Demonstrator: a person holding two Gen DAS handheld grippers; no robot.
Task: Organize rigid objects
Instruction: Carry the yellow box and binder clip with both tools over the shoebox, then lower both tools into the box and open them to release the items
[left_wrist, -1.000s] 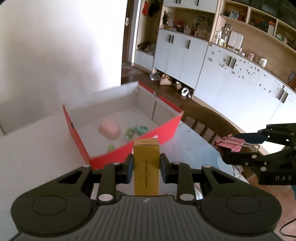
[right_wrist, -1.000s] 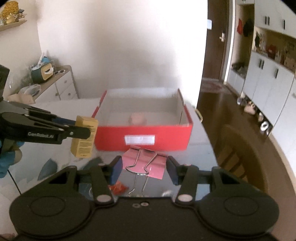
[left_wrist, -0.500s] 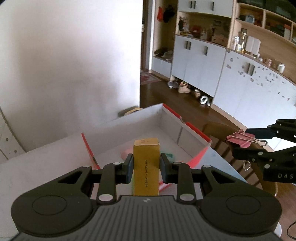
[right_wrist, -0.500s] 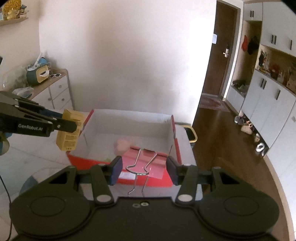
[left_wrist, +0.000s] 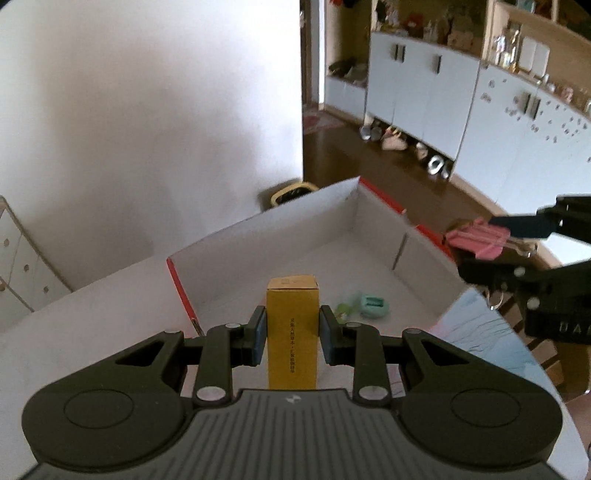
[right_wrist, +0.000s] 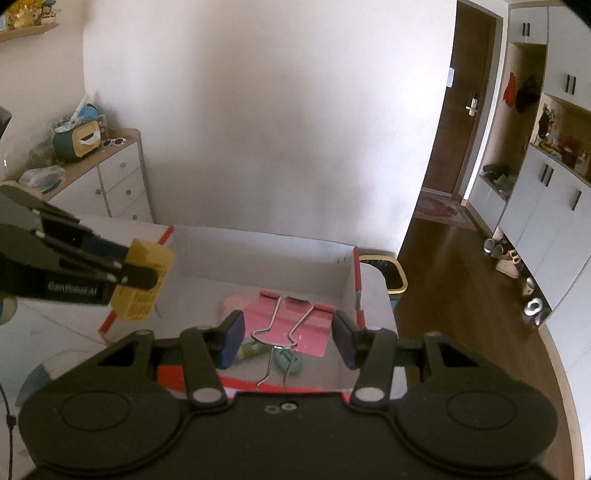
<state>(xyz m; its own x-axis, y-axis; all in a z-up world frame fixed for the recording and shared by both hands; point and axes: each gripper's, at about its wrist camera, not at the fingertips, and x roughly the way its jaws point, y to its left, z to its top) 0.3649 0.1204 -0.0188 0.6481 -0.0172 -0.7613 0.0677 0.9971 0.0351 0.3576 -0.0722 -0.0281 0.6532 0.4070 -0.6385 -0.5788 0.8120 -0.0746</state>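
My left gripper (left_wrist: 291, 334) is shut on a small yellow carton (left_wrist: 292, 332), held upright above the near part of the red box (left_wrist: 376, 206) with the white inside. From the right wrist view the same carton (right_wrist: 142, 284) hangs over the box's left rim (right_wrist: 164, 234). My right gripper (right_wrist: 289, 334) is shut on a big pink binder clip (right_wrist: 291, 321), its wire handles pointing back at me, above the box's near right part. The left wrist view shows that clip (left_wrist: 476, 236) over the box's right wall. A pink lump (right_wrist: 232, 304), a mint-green item (left_wrist: 373, 304) and a light green piece (left_wrist: 343, 308) lie in the box.
The box stands on a white table (left_wrist: 55, 332) with a patterned patch (left_wrist: 480, 332) at my right. A white drawer unit (right_wrist: 118, 181) with clutter stands at the left wall. Past the table's far end sits a yellow-rimmed bin (right_wrist: 384, 273), then brown floor, shoes and white cupboards (left_wrist: 424, 85).
Both grippers have travelled forward with their loads, from in front of the box's near red wall to over its inside. The box now lies below and close.
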